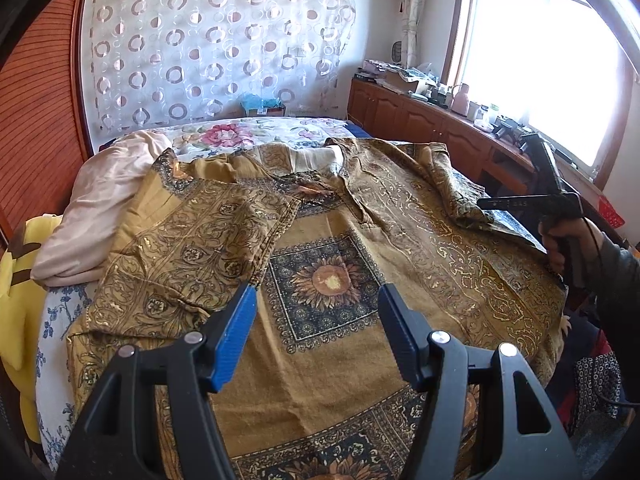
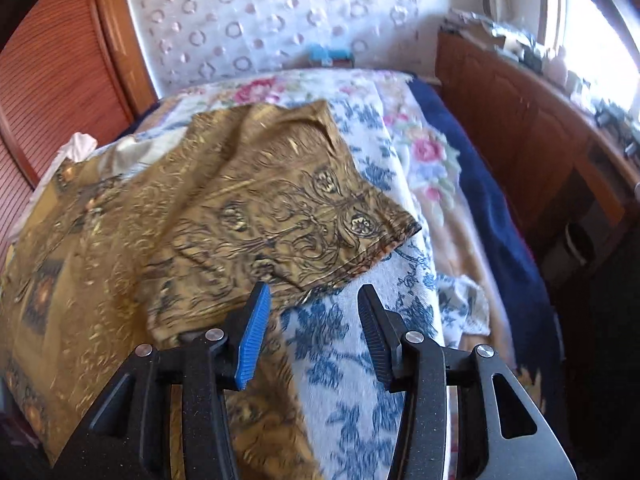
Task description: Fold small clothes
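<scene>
A gold-brown patterned shirt (image 1: 328, 280) with a dark sunflower panel lies spread on the bed, its left sleeve folded in over the body. My left gripper (image 1: 316, 300) is open and empty, just above the shirt's middle. My right gripper (image 2: 312, 296) is open and empty, over the blue-flowered bedcover beside the hem of the shirt's right sleeve (image 2: 280, 216). In the left wrist view the right gripper (image 1: 520, 202) shows at the right edge, held by a hand, near that sleeve.
A pink garment (image 1: 100, 208) and a yellow plush toy (image 1: 20, 280) lie at the bed's left. The floral bedcover (image 2: 360, 360) hangs over a dark blue sheet (image 2: 492, 216). A wooden cabinet (image 1: 420, 120) with clutter stands right, under the window.
</scene>
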Action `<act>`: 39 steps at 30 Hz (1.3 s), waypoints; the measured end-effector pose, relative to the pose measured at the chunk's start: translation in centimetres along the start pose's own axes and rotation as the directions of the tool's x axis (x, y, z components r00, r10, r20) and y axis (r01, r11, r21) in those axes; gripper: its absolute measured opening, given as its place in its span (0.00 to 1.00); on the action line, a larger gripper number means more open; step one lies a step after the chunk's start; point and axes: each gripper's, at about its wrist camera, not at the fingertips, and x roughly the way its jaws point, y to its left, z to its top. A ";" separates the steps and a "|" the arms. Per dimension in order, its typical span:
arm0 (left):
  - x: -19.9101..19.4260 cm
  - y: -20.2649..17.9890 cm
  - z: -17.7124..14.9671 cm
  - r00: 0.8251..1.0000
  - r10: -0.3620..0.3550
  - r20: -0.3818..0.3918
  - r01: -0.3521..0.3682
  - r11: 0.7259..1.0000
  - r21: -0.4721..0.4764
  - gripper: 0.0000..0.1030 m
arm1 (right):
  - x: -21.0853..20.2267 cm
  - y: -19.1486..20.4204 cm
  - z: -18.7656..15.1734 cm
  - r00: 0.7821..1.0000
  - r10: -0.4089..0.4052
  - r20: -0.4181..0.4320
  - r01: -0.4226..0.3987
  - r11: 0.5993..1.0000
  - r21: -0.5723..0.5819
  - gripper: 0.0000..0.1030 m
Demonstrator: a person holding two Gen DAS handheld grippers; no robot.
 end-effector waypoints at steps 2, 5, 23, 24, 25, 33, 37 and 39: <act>0.1 0.2 0.0 1.000 0.000 0.000 0.000 1.000 -0.003 0.61 | 0.6 0.0 0.4 1.000 -0.009 0.000 0.009 1.000 0.000 0.45; 0.0 0.3 -0.1 1.000 -0.001 -0.002 0.001 1.000 -0.007 0.61 | 1.3 0.4 0.9 0.999 -0.037 -0.002 0.036 0.999 -0.028 0.45; -0.2 1.0 -0.7 1.000 0.004 -0.007 -0.004 1.000 -0.030 0.61 | -3.5 10.6 6.7 0.973 0.156 0.170 -0.106 0.957 -0.271 0.03; -0.2 1.1 -0.7 1.000 0.007 -0.010 -0.008 0.999 -0.031 0.61 | -4.0 12.2 7.1 0.970 0.158 0.186 -0.099 0.951 -0.293 0.03; -0.3 1.2 -0.7 1.000 0.010 -0.010 -0.010 0.999 -0.032 0.61 | -4.1 13.1 7.5 0.967 0.163 0.194 -0.098 0.947 -0.306 0.06; -1.4 2.1 -0.8 1.000 0.024 0.007 -0.023 0.998 -0.051 0.61 | -4.4 14.2 8.0 0.963 0.168 0.212 -0.093 0.942 -0.323 0.45; -1.3 2.5 -0.7 1.000 0.023 0.012 -0.022 0.997 -0.067 0.61 | -2.3 11.9 6.4 0.986 0.099 0.133 -0.059 0.957 -0.283 0.45; -1.0 2.4 -0.7 1.000 0.022 0.009 -0.021 0.997 -0.068 0.61 | -0.8 10.6 5.4 0.994 0.061 0.088 -0.037 0.966 -0.254 0.45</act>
